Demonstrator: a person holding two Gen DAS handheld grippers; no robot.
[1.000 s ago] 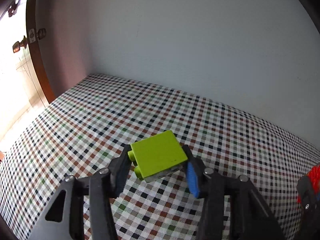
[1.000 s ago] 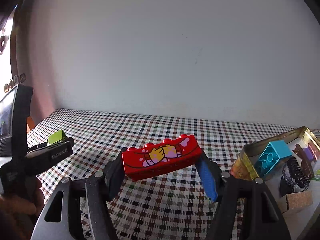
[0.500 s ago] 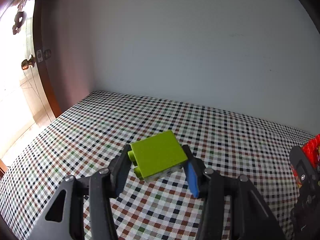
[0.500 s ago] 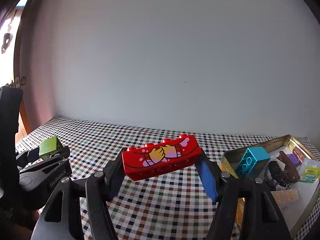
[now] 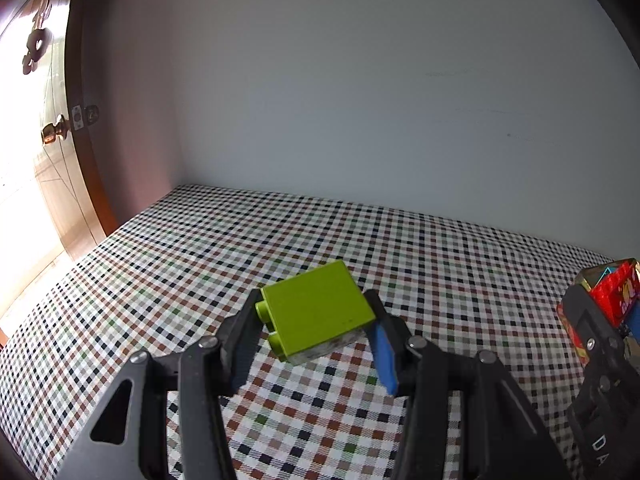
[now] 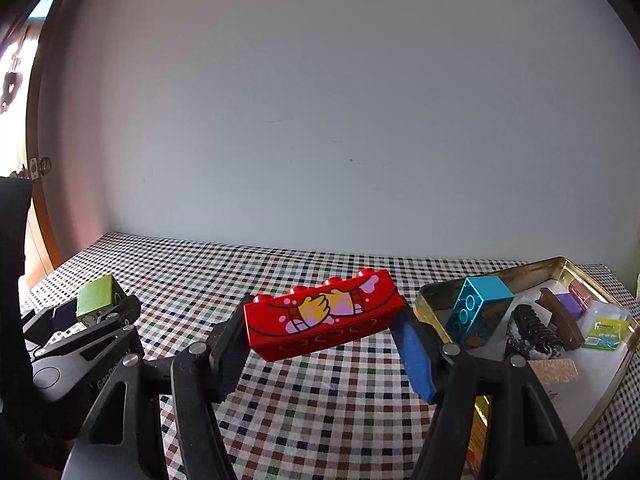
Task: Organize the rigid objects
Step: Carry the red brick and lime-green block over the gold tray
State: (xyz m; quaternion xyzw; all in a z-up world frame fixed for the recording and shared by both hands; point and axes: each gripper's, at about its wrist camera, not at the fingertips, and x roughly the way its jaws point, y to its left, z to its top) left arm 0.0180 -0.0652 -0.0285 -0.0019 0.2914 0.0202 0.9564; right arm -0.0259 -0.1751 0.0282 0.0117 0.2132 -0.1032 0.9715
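My left gripper [image 5: 316,320] is shut on a lime green brick [image 5: 316,316] and holds it above the checkered tablecloth [image 5: 200,264]. It also shows at the left of the right wrist view [image 6: 96,300]. My right gripper [image 6: 324,320] is shut on a long red brick [image 6: 324,314] with a yellow hands print, held above the cloth. The red brick also shows at the right edge of the left wrist view [image 5: 614,294]. A gold tin tray [image 6: 560,268] lies to the right, holding a teal brick [image 6: 478,312].
The tray also holds a black comb [image 6: 534,328], a brown piece [image 6: 560,316], a purple piece [image 6: 574,304], a green-labelled packet [image 6: 606,328] and a cork square [image 6: 554,372]. A white wall [image 6: 320,120] stands behind the table. A wooden door [image 5: 68,184] is at the left.
Both views have tilted up and swung right: the tin tray has come further into the right wrist view. Both bricks stay gripped.
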